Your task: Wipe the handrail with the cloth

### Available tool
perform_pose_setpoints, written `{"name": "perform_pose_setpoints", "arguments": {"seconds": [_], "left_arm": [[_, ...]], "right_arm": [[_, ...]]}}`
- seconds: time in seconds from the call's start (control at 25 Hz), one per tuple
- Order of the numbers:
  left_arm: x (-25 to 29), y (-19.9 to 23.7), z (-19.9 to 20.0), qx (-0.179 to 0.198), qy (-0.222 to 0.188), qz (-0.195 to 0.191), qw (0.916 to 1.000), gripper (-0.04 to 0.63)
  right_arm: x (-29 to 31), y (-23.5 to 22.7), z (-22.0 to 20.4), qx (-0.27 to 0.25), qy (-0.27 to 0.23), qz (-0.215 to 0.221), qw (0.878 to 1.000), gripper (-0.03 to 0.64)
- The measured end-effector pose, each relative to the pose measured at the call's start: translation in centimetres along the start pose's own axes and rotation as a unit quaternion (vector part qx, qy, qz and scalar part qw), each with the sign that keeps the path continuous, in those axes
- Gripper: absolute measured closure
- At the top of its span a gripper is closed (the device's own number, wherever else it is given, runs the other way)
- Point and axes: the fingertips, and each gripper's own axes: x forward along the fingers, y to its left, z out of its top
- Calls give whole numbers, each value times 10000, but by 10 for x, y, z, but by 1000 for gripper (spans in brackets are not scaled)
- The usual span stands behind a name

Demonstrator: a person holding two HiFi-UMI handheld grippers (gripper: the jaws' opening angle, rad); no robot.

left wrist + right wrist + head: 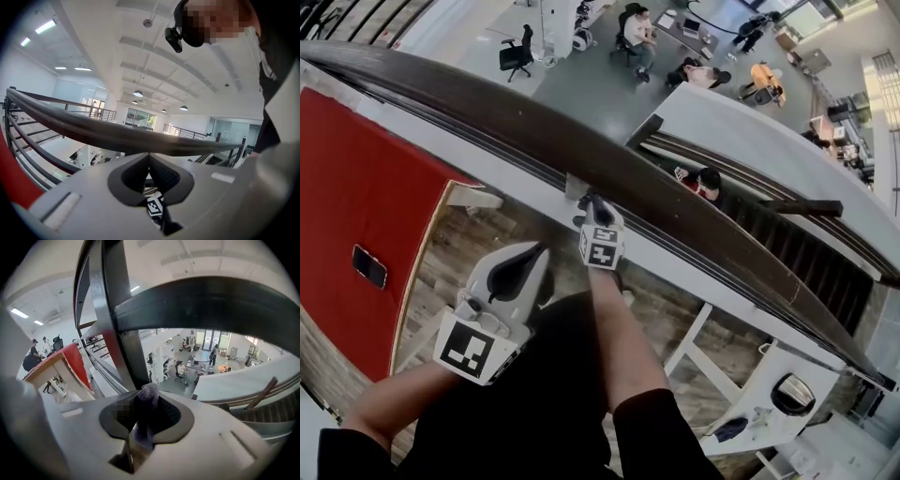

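- Upper walkway, head cam: the dark handrail (534, 131) ran diagonally from top left to lower right, above an open office floor w/ seated people (639, 36) far below.
- My right gripper (598, 208) reached up to the handrail, tips just at its near edge, marker cube (602, 246) behind them.
- Right gripper view: the jaws were clamped on a grey-purple cloth (149, 401), a fold of it poking up past the tips. The handrail arced close overhead; I couldn't tell whether cloth & handrail touched.
- My left gripper (534, 258) hung lower & nearer my body, apart from the handrail, its own marker cube facing the head cam.
- Left gripper view: the jaws were closed together w/ nothing held. The handrail crossed the frame above them, not touching.
- A red panel (356, 187) lay at left w/ a small dark phone-like object (370, 266) on it; a wood-plank floor (478, 244) showed beneath both grippers.
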Motion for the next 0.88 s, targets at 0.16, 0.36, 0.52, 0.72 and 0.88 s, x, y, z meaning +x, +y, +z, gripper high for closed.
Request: {"name": "perform_pose_setpoints", "arguments": {"seconds": [0.16, 0.36, 0.52, 0.72, 0.88], "left_arm": [[6, -2, -1, 17, -5, -115, 9999, 597], [15, -6, -8, -109, 120, -166, 9997, 597], [17, -2, -11, -141, 204, -82, 9997, 597], [23, -4, -12, -166, 261, -69, 9995, 597], [26, -11, -10, -161, 333, -127, 9992, 597]], "right_arm": [[7, -7, -1, 133, -2, -191, 9997, 549], [23, -12, -5, 323, 132, -240, 9991, 549], [28, -13, -11, 375, 224, -172, 9989, 551], [24, -15, -12, 246, 259, -72, 9993, 549], [17, -25, -17, 295, 334, -212, 9988, 549]]}}
